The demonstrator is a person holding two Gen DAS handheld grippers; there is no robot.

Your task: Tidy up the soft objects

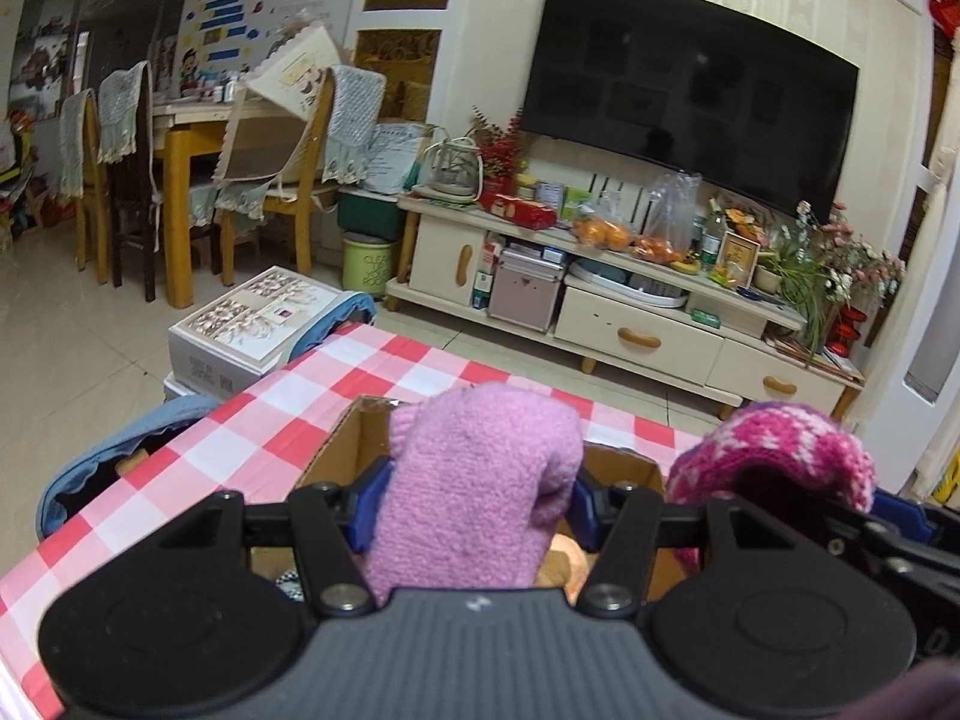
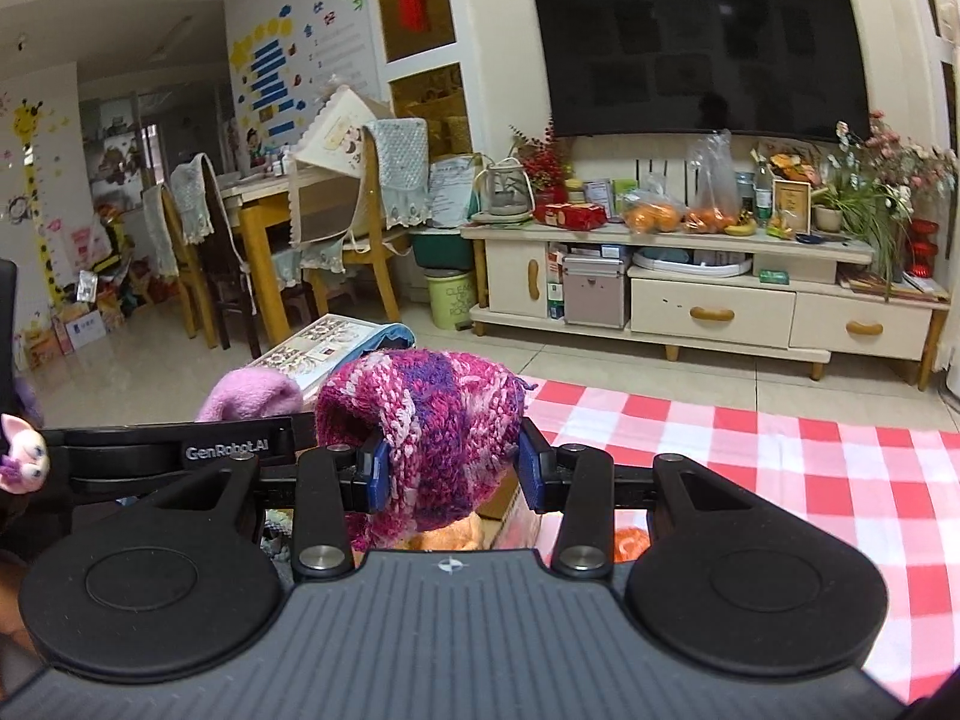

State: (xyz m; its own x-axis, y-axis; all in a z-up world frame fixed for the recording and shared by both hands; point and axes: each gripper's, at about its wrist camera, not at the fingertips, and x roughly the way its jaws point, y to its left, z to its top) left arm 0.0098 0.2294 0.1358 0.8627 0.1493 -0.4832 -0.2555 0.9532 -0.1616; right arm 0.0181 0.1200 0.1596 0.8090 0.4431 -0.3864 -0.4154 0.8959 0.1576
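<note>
My left gripper (image 1: 477,507) is shut on a plain pink knitted glove (image 1: 480,468), held above an open cardboard box (image 1: 336,450) on the red-and-white checked tablecloth (image 1: 252,420). My right gripper (image 2: 449,471) is shut on a magenta, purple and white patterned knit piece (image 2: 432,420). The two grippers are side by side: the patterned knit (image 1: 774,450) shows at the right of the left wrist view, and the pink glove (image 2: 252,396) at the left of the right wrist view. An orange plush item (image 2: 447,534) lies in the box below the right gripper.
A white printed carton (image 1: 252,324) and a blue fabric item (image 1: 120,456) sit beside the table's left edge. Beyond stand a cream TV cabinet (image 1: 600,312) crowded with fruit and flowers, a wall TV (image 1: 690,108), and wooden dining chairs (image 1: 288,180). A small pink toy (image 2: 21,456) shows at the far left.
</note>
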